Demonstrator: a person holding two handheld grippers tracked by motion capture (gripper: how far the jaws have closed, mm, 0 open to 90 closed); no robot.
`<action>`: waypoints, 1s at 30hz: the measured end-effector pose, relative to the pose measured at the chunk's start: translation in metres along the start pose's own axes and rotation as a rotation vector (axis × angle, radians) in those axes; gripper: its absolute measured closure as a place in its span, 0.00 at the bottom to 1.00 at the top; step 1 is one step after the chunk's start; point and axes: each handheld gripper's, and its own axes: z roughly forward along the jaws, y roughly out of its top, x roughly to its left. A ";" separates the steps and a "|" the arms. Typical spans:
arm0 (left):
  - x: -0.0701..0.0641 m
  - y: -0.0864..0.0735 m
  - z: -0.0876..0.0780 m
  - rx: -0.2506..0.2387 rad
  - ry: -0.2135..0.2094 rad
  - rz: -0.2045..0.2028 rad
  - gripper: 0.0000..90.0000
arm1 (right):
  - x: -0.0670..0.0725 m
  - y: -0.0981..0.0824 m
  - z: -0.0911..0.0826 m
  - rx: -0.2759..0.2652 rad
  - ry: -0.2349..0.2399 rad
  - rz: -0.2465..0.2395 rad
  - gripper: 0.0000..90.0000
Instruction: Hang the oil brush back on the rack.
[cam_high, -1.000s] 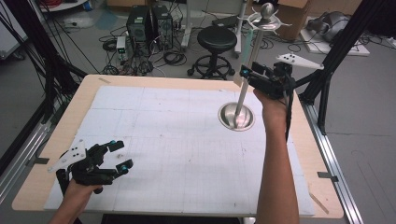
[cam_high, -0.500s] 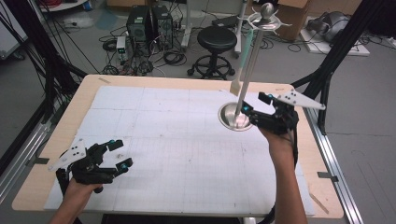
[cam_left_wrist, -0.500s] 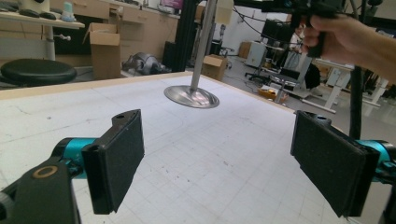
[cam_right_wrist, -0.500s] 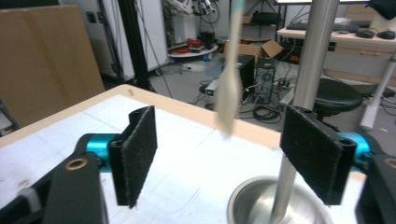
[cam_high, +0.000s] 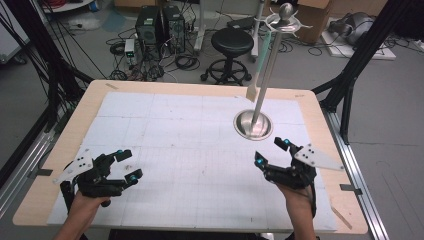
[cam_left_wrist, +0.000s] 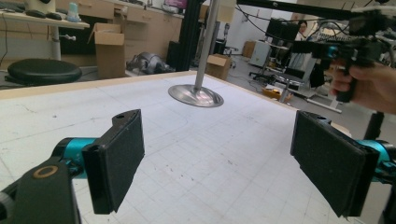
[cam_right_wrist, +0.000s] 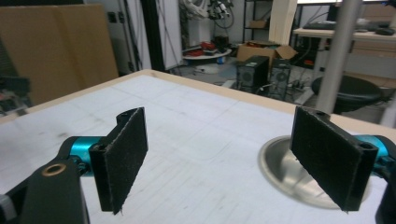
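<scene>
Two hand-held grippers are held apart, empty: right hand-held gripper (cam_high: 272, 152), jaws just opened, just before the stand (cam_high: 253, 124); left hand-held gripper (cam_high: 127, 164) well left. Spatula (cam_high: 259, 67) hung from stand. No writing legible.

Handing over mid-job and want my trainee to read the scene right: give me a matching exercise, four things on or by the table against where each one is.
Things:
1. left hand-held gripper
2. right hand-held gripper
3. metal stand
4. spatula

Places:
A. hanging from the top of the stand
B. near-left corner of the table
C. far-right part of the table
D. just in front of the stand's base

Pairs: 1-B, 2-D, 3-C, 4-A
</scene>
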 end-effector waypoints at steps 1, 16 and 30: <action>0.000 0.000 0.000 0.001 0.000 -0.003 0.20 | 0.003 -0.004 -0.002 0.004 0.003 -0.009 0.20; -0.004 -0.003 -0.002 0.001 0.004 -0.007 0.20 | 0.015 -0.032 -0.026 0.060 -0.015 -0.027 0.20; -0.004 -0.005 -0.003 0.009 0.009 -0.010 0.20 | 0.011 -0.034 -0.031 0.059 -0.041 -0.034 0.20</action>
